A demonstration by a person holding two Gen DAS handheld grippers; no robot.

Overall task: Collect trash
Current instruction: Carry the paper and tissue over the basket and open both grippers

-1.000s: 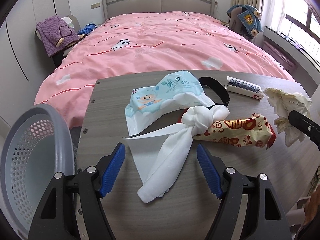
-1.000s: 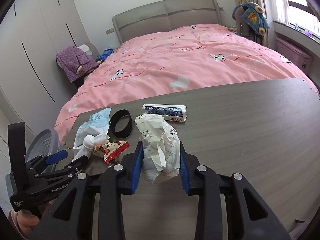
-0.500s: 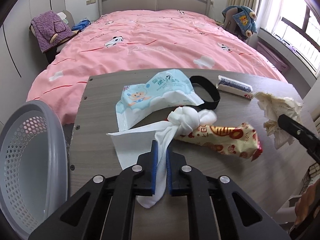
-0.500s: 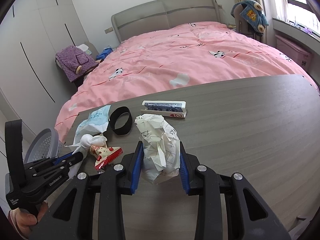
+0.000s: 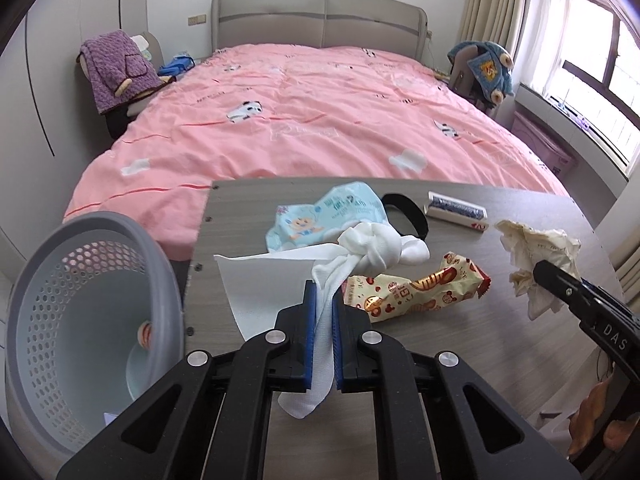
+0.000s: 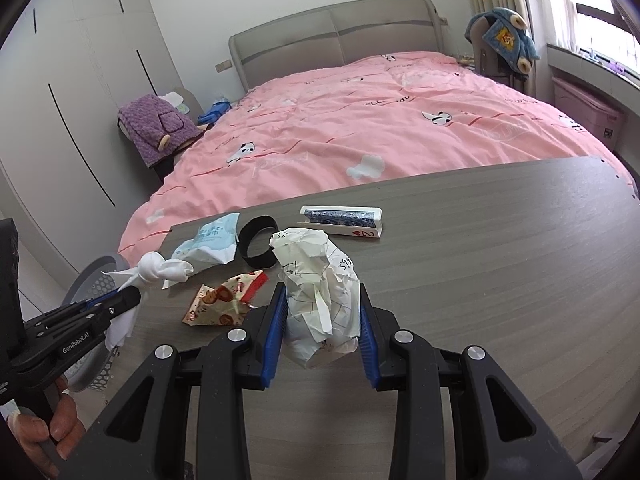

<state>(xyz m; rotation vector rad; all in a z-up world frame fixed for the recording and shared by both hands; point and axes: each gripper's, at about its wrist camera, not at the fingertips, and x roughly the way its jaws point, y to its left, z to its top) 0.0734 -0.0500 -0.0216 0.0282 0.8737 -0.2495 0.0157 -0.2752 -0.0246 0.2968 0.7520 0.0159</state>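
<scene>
Two grips are on: the left gripper has its blue pads pressed tight on the tail of the knotted white tissue, whose long axis runs straight ahead onto the grey wooden table. The perforated grey plastic basket sits just left, nearer this hand. The right gripper pinches the crumpled white paper ball. Only the left view shows inside the basket.
</scene>
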